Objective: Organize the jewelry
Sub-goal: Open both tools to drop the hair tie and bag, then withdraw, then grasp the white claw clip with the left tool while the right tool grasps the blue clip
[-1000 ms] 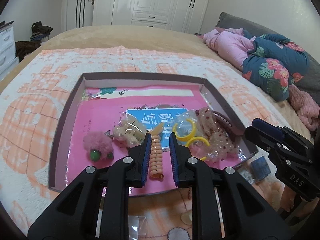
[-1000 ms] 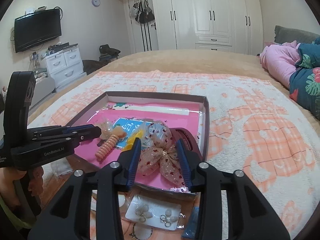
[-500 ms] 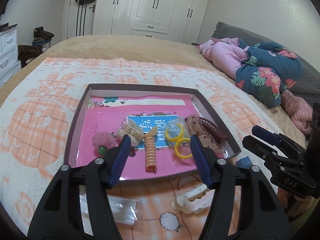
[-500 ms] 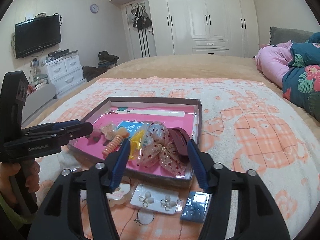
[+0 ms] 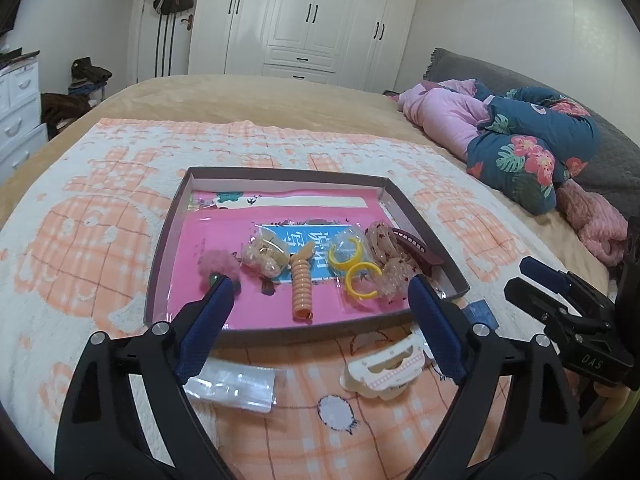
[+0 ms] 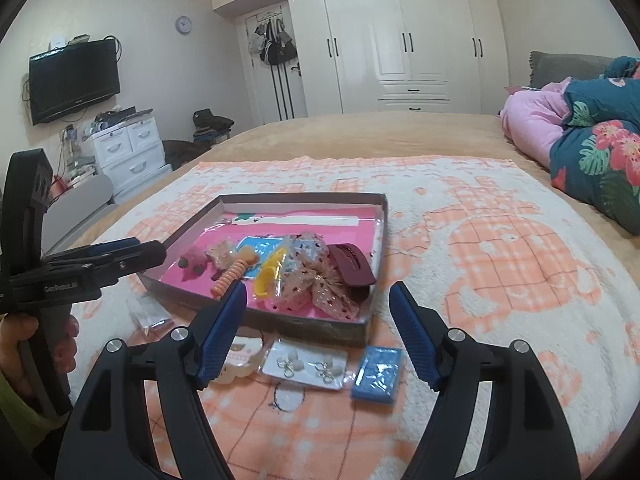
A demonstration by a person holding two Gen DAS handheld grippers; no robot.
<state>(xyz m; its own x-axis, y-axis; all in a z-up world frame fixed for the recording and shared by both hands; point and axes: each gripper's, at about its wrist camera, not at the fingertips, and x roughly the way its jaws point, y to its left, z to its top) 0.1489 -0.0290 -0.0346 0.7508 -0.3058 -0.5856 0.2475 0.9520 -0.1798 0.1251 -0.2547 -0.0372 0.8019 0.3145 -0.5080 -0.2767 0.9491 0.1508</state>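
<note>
A shallow brown tray (image 5: pixel 288 174) with a pink lining lies on the bed. In it are an orange spiral hair tie (image 5: pixel 300 288), a pink pom-pom (image 5: pixel 216 262), a bag of beige pieces (image 5: pixel 266 256), two yellow rings (image 5: pixel 352 256), a sheer dotted bow (image 6: pixel 316 276) and a maroon hair claw (image 6: pixel 352 266). My left gripper (image 5: pixel 320 282) hangs over the tray's near edge. Its jaws are opening and nothing is between them. My right gripper (image 6: pixel 318 289) hovers before the tray's near right corner, jaws also opening and empty.
On the orange-and-white blanket in front of the tray lie a white hair clip (image 5: pixel 386 368), a clear plastic bag (image 5: pixel 232 388), an earring card (image 6: pixel 308 364) and a blue packet (image 6: pixel 378 372). Folded bedding (image 5: pixel 520 148) is piled at the right. A hand holds the left gripper (image 6: pixel 156 252).
Both grippers have opened wide and drawn back from the tray. The left has let go of the orange spiral tie, the right has spread away from the bow; both things stay in the tray.
</note>
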